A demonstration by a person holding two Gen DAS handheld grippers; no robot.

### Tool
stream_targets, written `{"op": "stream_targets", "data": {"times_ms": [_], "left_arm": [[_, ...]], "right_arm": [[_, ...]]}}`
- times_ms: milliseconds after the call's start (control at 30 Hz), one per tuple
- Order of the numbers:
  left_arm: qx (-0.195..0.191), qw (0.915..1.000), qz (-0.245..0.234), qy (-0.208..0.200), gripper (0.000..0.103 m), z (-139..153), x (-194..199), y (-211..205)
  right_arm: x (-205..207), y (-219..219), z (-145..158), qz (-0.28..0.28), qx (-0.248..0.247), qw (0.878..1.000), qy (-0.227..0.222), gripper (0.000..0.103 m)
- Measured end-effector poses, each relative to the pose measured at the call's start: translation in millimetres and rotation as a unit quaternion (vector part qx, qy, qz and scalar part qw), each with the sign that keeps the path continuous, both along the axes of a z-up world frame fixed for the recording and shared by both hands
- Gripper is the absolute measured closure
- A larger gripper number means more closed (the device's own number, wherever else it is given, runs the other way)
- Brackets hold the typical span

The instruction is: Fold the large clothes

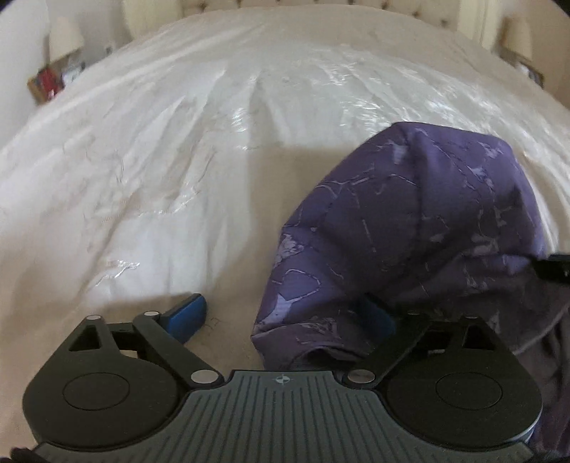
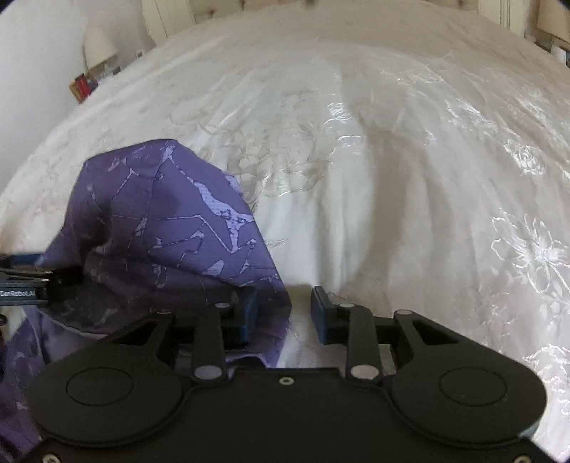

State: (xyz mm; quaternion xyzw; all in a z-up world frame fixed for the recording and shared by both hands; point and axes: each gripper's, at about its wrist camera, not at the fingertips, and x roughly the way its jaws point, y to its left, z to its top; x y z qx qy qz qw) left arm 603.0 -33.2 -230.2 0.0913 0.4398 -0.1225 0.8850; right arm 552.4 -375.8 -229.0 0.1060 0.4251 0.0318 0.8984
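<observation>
A purple garment with a pale marbled print (image 1: 409, 228) hangs bunched between my two grippers above a white bed (image 1: 178, 142). My left gripper (image 1: 285, 320) is open wide; the cloth drapes over its right finger and its left blue pad (image 1: 187, 315) is bare. In the right wrist view the garment (image 2: 167, 228) drapes over the left finger of my right gripper (image 2: 285, 313), which is open with a gap between its blue pads (image 2: 322, 313). The other gripper's tip (image 2: 21, 285) pokes in at the left edge.
The white embroidered bedspread (image 2: 392, 160) fills both views. A tufted headboard (image 1: 285, 5) is at the far end. A lamp and a cluttered nightstand (image 1: 57, 67) stand at the far left, another lamp (image 1: 516, 35) at the far right.
</observation>
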Motion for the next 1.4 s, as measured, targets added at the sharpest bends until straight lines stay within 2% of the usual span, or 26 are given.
{"op": "stream_targets", "data": {"times_ms": [100, 200, 267, 333, 400, 467, 533, 567, 600, 667, 767, 800, 833, 867, 900, 1000, 1100, 1200, 1267, 1333, 1400], "left_arm": [[-0.007, 0.9999, 0.002, 0.008, 0.012, 14.8, 2.2, 5.7], [-0.052, 0.9981, 0.015, -0.029, 0.013, 44.8, -13.0, 16.4], [-0.080, 0.9955, -0.007, -0.050, 0.013, 64.0, -28.0, 16.9], [-0.086, 0.9938, -0.046, -0.053, 0.013, 69.7, -42.4, 9.9], [-0.084, 0.9931, -0.072, -0.039, 0.013, 62.4, -53.1, 2.0], [-0.064, 0.9933, -0.093, -0.025, 0.012, 46.4, -62.1, -5.4], [-0.030, 0.9951, -0.095, -0.007, 0.012, 25.3, -63.5, -9.4], [-0.025, 0.9959, -0.086, 0.009, 0.010, 13.6, -61.7, -5.8], [-0.041, 0.9964, -0.072, 0.018, 0.006, 4.9, -60.2, 2.3], [-0.072, 0.9957, -0.054, 0.023, 0.004, -3.0, -57.5, 13.5], [-0.067, 0.9960, -0.058, 0.012, 0.003, -3.6, -61.5, 12.8], [-0.065, 0.9961, -0.059, 0.011, 0.002, -4.2, -62.5, 12.0], [-0.067, 0.9960, -0.059, 0.010, 0.002, -4.5, -62.7, 13.2], [-0.070, 0.9958, -0.058, 0.010, 0.002, -4.5, -63.0, 14.6], [-0.072, 0.9957, -0.058, 0.011, 0.002, -4.2, -63.2, 15.4], [-0.069, 0.9954, -0.062, 0.021, 0.002, -2.4, -60.9, 16.7], [-0.055, 0.9955, -0.066, 0.040, 0.003, 4.1, -52.9, 13.2], [-0.050, 0.9958, -0.054, 0.053, 0.004, 12.6, -55.6, 17.5], [-0.048, 0.9962, -0.042, 0.060, 0.005, 20.6, -63.0, 24.3], [-0.063, 0.9957, -0.035, 0.058, 0.005, 32.0, -74.0, 36.5], [-0.073, 0.9952, -0.033, 0.056, 0.005, 44.0, -89.3, 50.0]], "right_arm": [[-3.7, -3.7, 12.5, 0.014, 0.003, 1.000, -0.012, 0.050], [-12.3, -11.4, 35.6, 0.020, 0.029, 0.997, -0.066, 0.040], [-12.2, -16.1, 49.6, 0.032, 0.051, 0.993, -0.098, 0.033], [-4.2, -16.9, 59.2, 0.048, 0.073, 0.990, -0.109, 0.027], [11.8, -15.3, 61.7, 0.059, 0.097, 0.988, -0.102, 0.026], [24.9, -10.0, 60.4, 0.066, 0.098, 0.988, -0.099, 0.026], [38.4, -0.6, 59.3, 0.072, 0.087, 0.989, -0.094, 0.026], [45.0, 2.2, 57.6, 0.078, 0.089, 0.989, -0.089, 0.026], [51.5, 4.5, 55.7, 0.081, 0.092, 0.989, -0.082, 0.026], [59.9, 8.1, 51.6, 0.083, 0.094, 0.989, -0.072, 0.026], [72.3, 14.9, 45.4, 0.095, 0.090, 0.990, -0.061, 0.026], [74.3, 15.5, 44.5, 0.097, 0.089, 0.990, -0.058, 0.031], [74.5, 14.7, 44.9, 0.099, 0.088, 0.990, -0.056, 0.040], [74.3, 15.2, 46.3, 0.099, 0.084, 0.990, -0.055, 0.081], [73.4, 17.5, 48.0, 0.101, 0.072, 0.991, -0.054, 0.092], [54.8, 32.3, 62.9, 0.131, 0.029, 0.986, -0.099, 0.092], [14.4, 47.8, 90.9, 0.180, -0.015, 0.970, -0.165, 0.092], [-38.8, 63.5, 117.5, 0.233, -0.067, 0.942, -0.230, 0.092], [-80.8, 74.2, 129.7, 0.275, -0.104, 0.918, -0.266, 0.092], [-123.5, 86.1, 134.2, 0.321, -0.146, 0.890, -0.290, 0.092], [-167.5, 95.9, 131.0, 0.372, -0.188, 0.857, -0.302, 0.092]]}}
